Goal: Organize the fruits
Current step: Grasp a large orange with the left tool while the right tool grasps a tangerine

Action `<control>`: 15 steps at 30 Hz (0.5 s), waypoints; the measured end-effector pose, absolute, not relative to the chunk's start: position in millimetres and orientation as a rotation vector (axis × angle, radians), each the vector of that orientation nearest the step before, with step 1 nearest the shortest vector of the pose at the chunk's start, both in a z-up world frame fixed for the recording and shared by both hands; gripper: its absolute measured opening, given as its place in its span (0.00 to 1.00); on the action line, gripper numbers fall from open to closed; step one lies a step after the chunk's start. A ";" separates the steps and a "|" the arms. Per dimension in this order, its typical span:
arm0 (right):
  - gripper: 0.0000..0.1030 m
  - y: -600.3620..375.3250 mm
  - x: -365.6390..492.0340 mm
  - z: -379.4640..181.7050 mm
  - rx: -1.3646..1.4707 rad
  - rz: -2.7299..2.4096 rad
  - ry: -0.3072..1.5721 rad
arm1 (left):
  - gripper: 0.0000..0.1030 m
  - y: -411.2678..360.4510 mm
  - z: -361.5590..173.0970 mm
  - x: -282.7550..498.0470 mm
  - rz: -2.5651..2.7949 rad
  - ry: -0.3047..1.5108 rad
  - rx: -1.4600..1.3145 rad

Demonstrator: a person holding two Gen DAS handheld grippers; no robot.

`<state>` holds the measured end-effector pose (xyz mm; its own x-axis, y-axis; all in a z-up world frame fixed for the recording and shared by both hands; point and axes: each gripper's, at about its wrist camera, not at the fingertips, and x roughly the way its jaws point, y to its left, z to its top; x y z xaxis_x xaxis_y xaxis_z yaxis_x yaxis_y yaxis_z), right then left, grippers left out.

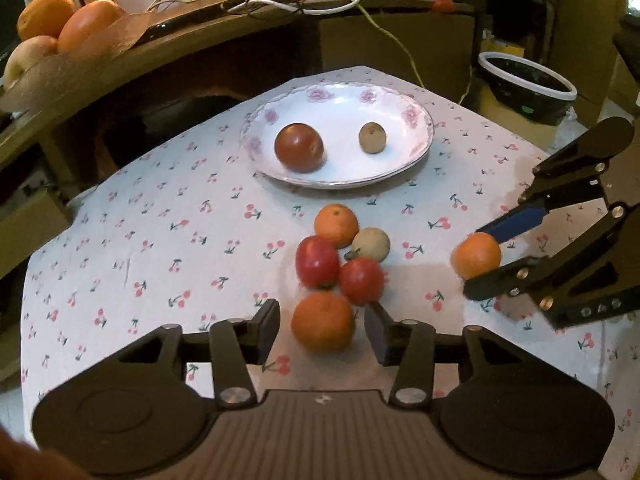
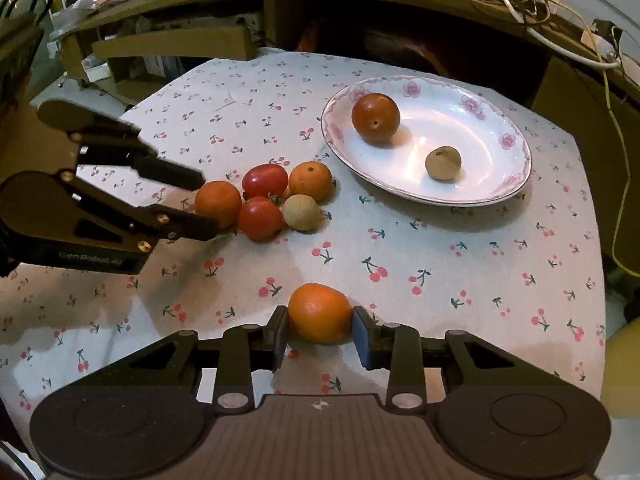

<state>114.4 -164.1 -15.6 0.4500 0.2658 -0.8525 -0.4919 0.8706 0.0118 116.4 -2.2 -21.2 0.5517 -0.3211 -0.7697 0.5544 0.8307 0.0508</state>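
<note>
A flowered white plate [image 1: 416, 152] [image 2: 516, 176] holds a dark red tomato [image 1: 299, 147] and a small tan fruit [image 1: 372, 138]. In front of it lies a cluster: two red tomatoes [image 1: 317, 261], a tan fruit [image 1: 372, 243] and two oranges. My left gripper [image 1: 322, 310] [image 2: 209, 206] straddles the nearest orange [image 1: 323, 322] [image 2: 218, 204]; narrow gaps show beside its pads, so it is open. Off to the right, my right gripper [image 2: 320, 312] [image 1: 474, 263] is shut on another orange [image 2: 320, 314] [image 1: 476, 258], low over the cherry-print cloth [image 2: 440, 264].
A wooden shelf [image 1: 168, 52] behind the table carries more fruit [image 1: 76, 24] and tangled cables [image 1: 280, 0]. A white-rimmed dark bowl [image 1: 528, 84] stands beyond the table's far right corner. Cloth edges drop off at left and right.
</note>
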 end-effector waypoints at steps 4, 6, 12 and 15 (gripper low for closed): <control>0.42 -163.2 116.8 -18.9 -0.252 0.470 0.981 | 0.50 -3.9 -27.0 117.0 -0.514 0.857 0.334; 0.43 -164.6 116.6 -19.7 -0.250 0.478 0.979 | 0.52 -1.1 -30.0 115.3 -0.508 0.862 0.339; 0.47 -168.5 114.2 -19.9 -0.248 0.518 0.966 | 0.52 2.2 -31.0 118.1 -0.496 0.866 0.294; 0.49 -170.4 113.8 -18.8 -0.238 0.528 0.970 | 0.52 -2.3 -30.5 117.9 -0.502 0.861 0.298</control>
<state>113.8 -170.4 -18.8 0.4526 0.3190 -0.8327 -0.5261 0.8495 0.0395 117.9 -2.3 -30.5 0.5467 -0.2993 -0.7820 0.5335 0.8444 0.0497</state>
